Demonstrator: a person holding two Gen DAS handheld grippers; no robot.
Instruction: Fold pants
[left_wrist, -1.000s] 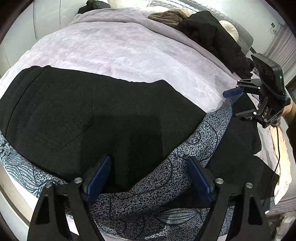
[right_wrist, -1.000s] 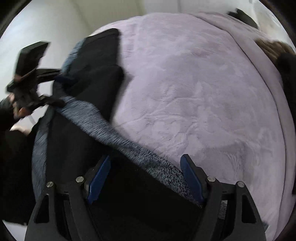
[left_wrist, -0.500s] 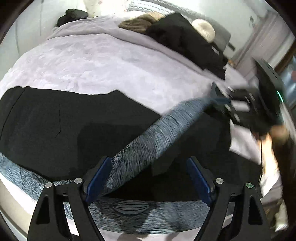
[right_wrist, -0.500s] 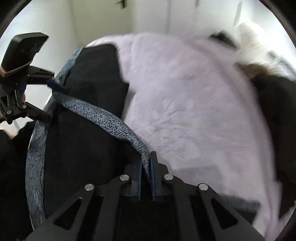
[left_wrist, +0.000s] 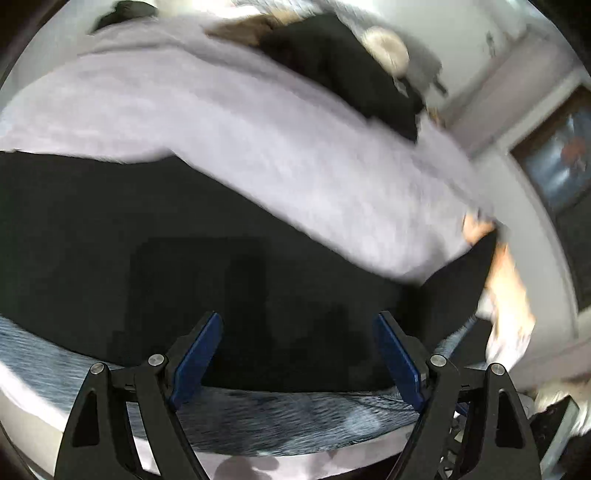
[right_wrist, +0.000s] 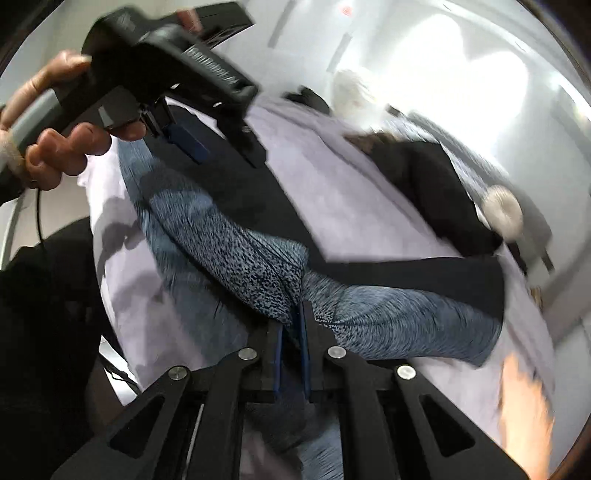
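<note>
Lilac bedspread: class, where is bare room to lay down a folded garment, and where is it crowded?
The soft lilac bedspread lies bare between the flat black pants and the pile of dark and brown clothes at the far end. The near edge is crowded: the blue-speckled patterned pants, pinched in the right tongs, overlap the black fabric.

No lettering legible — blur hides any.

Pants (right_wrist: 236, 243): blue-grey w/ dark speckle print. Black garment (left_wrist: 147, 236) under them. Bed cover (left_wrist: 258, 122): pale lilac. Claw pads (left_wrist: 195, 354): blue; claw frames black. Far pile (left_wrist: 332, 62): black, brown.
</note>
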